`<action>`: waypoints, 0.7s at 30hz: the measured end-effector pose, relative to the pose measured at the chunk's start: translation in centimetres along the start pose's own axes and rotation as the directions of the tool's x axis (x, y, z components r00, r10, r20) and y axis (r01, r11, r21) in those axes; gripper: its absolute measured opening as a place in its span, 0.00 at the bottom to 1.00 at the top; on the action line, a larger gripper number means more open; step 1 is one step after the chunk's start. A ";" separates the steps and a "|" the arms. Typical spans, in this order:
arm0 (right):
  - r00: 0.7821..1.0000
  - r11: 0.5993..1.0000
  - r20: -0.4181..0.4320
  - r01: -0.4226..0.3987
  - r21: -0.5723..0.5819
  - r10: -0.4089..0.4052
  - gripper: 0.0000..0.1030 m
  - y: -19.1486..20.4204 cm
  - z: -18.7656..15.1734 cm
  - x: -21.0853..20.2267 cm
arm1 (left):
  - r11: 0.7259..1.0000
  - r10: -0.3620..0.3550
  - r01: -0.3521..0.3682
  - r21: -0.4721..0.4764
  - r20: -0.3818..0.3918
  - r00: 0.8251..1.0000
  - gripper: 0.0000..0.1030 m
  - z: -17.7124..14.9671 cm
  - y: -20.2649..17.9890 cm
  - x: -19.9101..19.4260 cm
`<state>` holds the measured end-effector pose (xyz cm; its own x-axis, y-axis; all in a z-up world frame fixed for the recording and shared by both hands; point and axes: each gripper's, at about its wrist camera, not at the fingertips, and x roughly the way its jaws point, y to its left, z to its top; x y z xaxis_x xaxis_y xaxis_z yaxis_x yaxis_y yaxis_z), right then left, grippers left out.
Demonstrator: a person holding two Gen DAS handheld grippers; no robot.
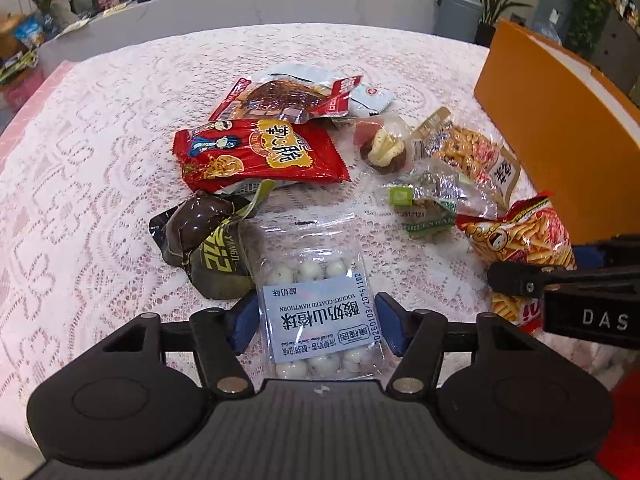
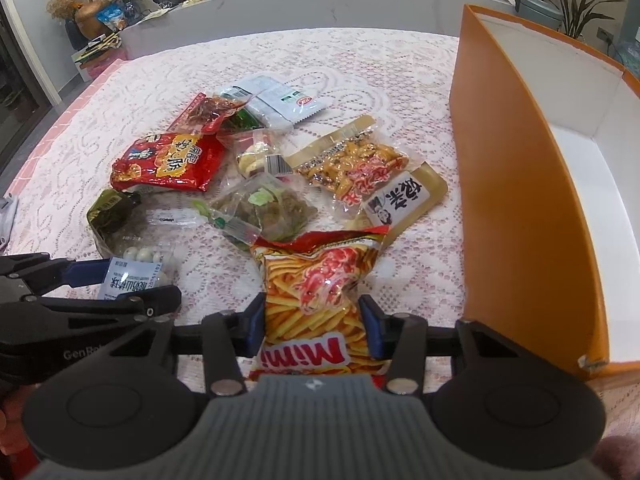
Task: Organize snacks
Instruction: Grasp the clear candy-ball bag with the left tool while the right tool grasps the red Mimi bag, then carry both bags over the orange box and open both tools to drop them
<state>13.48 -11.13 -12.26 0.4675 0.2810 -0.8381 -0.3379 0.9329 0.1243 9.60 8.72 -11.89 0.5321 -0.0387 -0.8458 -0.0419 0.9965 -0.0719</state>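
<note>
A clear bag of white yogurt-coated hawthorn balls (image 1: 316, 304) lies flat on the lace tablecloth, and my left gripper (image 1: 316, 320) has its blue pads against both side edges of it. My right gripper (image 2: 312, 324) is shut on the lower part of a red Mimi shrimp-stick bag (image 2: 320, 280), which is pinched narrow between the pads. In the right wrist view the left gripper (image 2: 128, 284) reaches in from the left around the hawthorn bag (image 2: 132, 276). In the left wrist view the right gripper (image 1: 560, 264) comes in from the right over the Mimi bag (image 1: 520, 240).
An open orange box (image 2: 520, 200) with a white inside stands to the right. More snacks lie behind: a red noodle-snack bag (image 1: 256, 152), a dark crumpled pack (image 1: 204, 248), a cupcake pack (image 1: 384, 148), a peanut pack (image 2: 360, 168) and a green-label pack (image 2: 264, 208).
</note>
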 end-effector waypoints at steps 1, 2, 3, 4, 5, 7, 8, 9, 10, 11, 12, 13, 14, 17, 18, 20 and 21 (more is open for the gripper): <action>1.000 1.000 0.004 0.000 -0.002 0.000 0.43 0.0 0.0 -0.1 | 1.000 -0.008 0.008 -0.014 0.000 1.000 0.65 0.0 0.0 -0.1; 1.000 1.000 0.011 -0.003 -0.002 0.003 0.43 0.0 0.0 -0.4 | 0.999 -0.015 0.015 -0.030 0.002 1.000 0.65 0.0 0.1 -0.4; 1.000 1.000 0.019 -0.004 -0.002 0.004 0.43 0.0 -0.1 -0.6 | 0.999 -0.022 0.022 -0.043 0.007 1.000 0.65 0.0 0.0 -0.7; 1.000 1.000 0.026 -0.004 -0.003 0.004 0.42 0.1 -0.1 -0.9 | 0.998 -0.033 0.034 -0.053 0.015 0.999 0.65 -0.1 -0.1 -1.0; 0.999 1.000 0.034 -0.004 -0.003 0.005 0.42 0.1 -0.2 -1.2 | 0.997 -0.043 0.044 -0.062 0.021 0.999 0.65 -0.2 -0.3 -1.4; 0.999 1.000 0.050 -0.011 0.003 0.011 0.42 0.0 -0.3 -1.9 | 0.996 -0.055 0.057 -0.072 0.031 0.998 0.65 -0.6 -0.6 -2.2; 0.998 1.000 0.057 -0.016 0.011 0.015 0.41 -0.1 -0.4 -2.2 | 0.995 -0.063 0.066 -0.077 0.036 0.997 0.65 -0.8 -0.7 -2.6; 0.997 0.999 0.068 -0.029 0.020 0.027 0.41 -0.2 -0.6 -2.7 | 0.994 -0.070 0.073 -0.084 0.040 0.997 0.65 -1.0 -0.9 -3.0; 0.996 0.999 0.078 -0.042 0.027 0.039 0.41 -0.3 -0.7 -3.2 | 0.993 -0.077 0.081 -0.089 0.047 0.996 0.65 -1.1 -1.0 -3.5; 0.995 0.998 0.088 -0.051 0.032 0.048 0.41 -0.3 -0.9 -3.7 | 0.992 -0.082 0.087 -0.091 0.058 0.995 0.65 -1.2 -1.2 -4.1; 0.993 0.997 0.103 -0.061 0.036 0.057 0.41 -0.4 -1.2 -4.3 | 0.992 -0.084 0.090 -0.089 0.072 0.994 0.65 -1.2 -1.4 -4.8; 0.991 0.997 0.117 -0.070 0.040 0.065 0.41 -0.5 -1.4 -4.9 | 0.992 -0.085 0.092 -0.085 0.087 0.993 0.65 -1.2 -1.6 -5.5; 0.989 0.996 0.130 -0.078 0.046 0.071 0.41 -0.6 -1.6 -5.5 | 0.993 -0.086 0.094 -0.078 0.102 0.991 0.65 -1.1 -1.9 -6.1; 0.982 0.993 0.169 -0.097 0.073 0.083 0.41 -1.2 -2.2 -7.3 | 0.993 -0.096 0.105 -0.058 0.143 0.985 0.65 -0.5 -2.9 -8.3; 0.979 0.991 0.183 -0.102 0.081 0.085 0.41 -1.5 -2.3 -8.0 | 0.992 -0.103 0.112 -0.050 0.153 0.983 0.65 -0.2 -3.3 -9.0; 0.973 0.990 0.217 -0.106 0.092 0.084 0.41 -2.0 -2.5 -9.5 | 0.992 -0.119 0.124 -0.022 0.173 0.978 0.65 0.2 -4.4 -10.2; 0.969 0.990 0.235 -0.105 0.097 0.080 0.41 -2.4 -2.6 -10.4 | 0.992 -0.124 0.127 -0.002 0.184 0.975 0.65 0.5 -5.0 -10.8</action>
<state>7.27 -16.85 -5.28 0.6176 0.3993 -0.6775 -0.3045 0.9157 0.2621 4.48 4.22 -2.12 0.6796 -0.1482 -0.7185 0.0241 0.9834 -0.1800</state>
